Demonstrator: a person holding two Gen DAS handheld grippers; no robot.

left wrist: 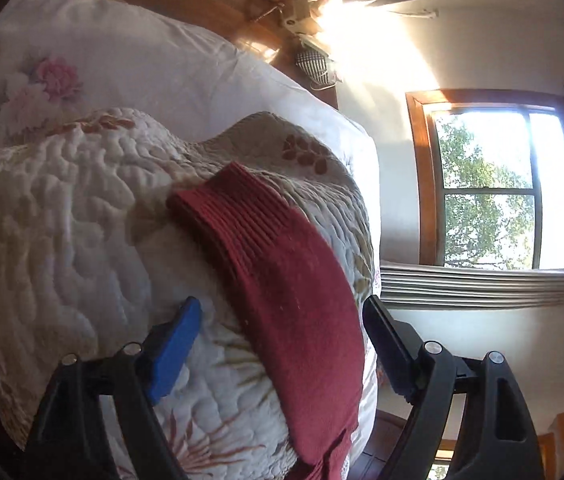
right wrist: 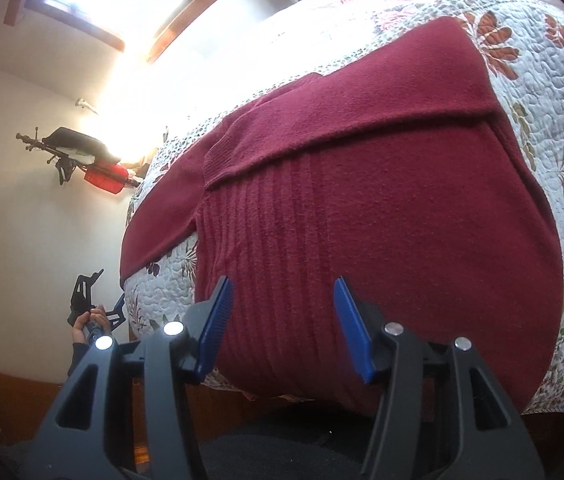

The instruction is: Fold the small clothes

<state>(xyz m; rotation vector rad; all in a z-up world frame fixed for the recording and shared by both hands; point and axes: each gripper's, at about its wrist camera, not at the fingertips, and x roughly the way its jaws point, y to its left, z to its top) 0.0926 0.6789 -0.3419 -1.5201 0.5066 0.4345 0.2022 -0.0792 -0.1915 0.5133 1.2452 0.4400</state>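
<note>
Clearly the dark red sweater is a soft, limp knit that lies on the quilt of a bed, filling the middle of the right wrist view and running as a narrow band down the centre of the left wrist view. One part is already laid over the body, its edge crossing the upper middle of the right view; raised ribs run down the panel below it. It looks light and floppy, likely to sag and drape when lifted, with a fuzzy surface that should grip well against the pads, so a pinch at an edge or a corner seems the best hold. The right gripper stands wide apart and empty at the bottom of its frame, just over the ribbed near part. The left gripper is also spread wide, holding nothing, its blue pad over the puffy, stitched quilt with leaf prints. A white flowered pillow sits at upper left.
</note>
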